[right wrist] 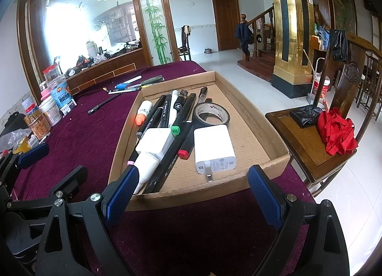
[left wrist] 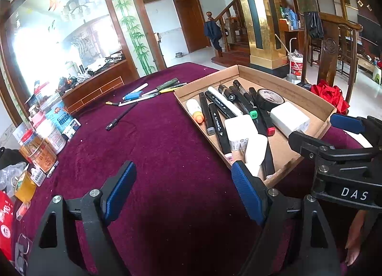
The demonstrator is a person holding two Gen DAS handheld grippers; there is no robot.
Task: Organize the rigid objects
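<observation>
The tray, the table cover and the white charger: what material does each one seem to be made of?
The tray looks like plain brown corrugated cardboard: matte, with fine ribbing and folded walls. The table cover seems to be a dark red velvet-like cloth, with a soft nap and lint specks. The white charger appears to be smooth hard plastic with metal prongs, slightly glossy.

A maroon velvet tablecloth (right wrist: 90, 137) covers the table. At its far left edge stands a cluster of jars and tins (left wrist: 45, 132). To the right, a wooden chair (right wrist: 308, 142) holds a crumpled red cloth (right wrist: 339, 132) beside a black bag (right wrist: 305, 113). Farther off stand a gold pillar (right wrist: 291, 37), a staircase (right wrist: 257, 34) and a brown door (right wrist: 225, 23).
</observation>
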